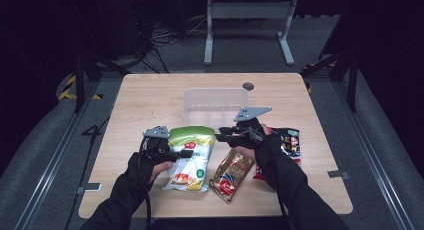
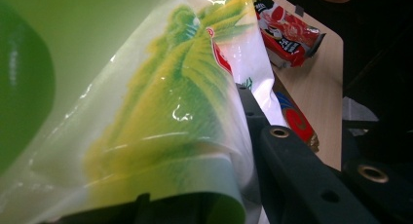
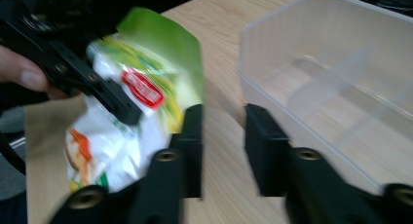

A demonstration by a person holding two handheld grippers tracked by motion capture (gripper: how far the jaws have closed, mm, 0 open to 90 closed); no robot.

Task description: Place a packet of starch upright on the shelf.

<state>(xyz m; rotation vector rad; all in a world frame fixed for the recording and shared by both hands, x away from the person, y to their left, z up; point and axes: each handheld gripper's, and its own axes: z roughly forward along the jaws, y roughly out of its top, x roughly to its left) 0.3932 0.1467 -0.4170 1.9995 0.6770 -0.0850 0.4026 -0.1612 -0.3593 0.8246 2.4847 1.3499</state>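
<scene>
Both forearms reach in from the near edge. The left gripper (image 1: pixel 186 153) points right, jaws clamped on the green-and-white bag (image 1: pixel 190 157), which lies near-centre on the table (image 1: pixel 145 97). The right gripper (image 1: pixel 225 133) points left above the brown packet (image 1: pixel 231 174), jaws apart, holding nothing. Farther off stands the clear container (image 1: pixel 216 106).

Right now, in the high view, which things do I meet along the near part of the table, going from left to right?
Left gripper → green and white bag, which it grips → brown packet → red and black packet, partly behind the right forearm.
</scene>
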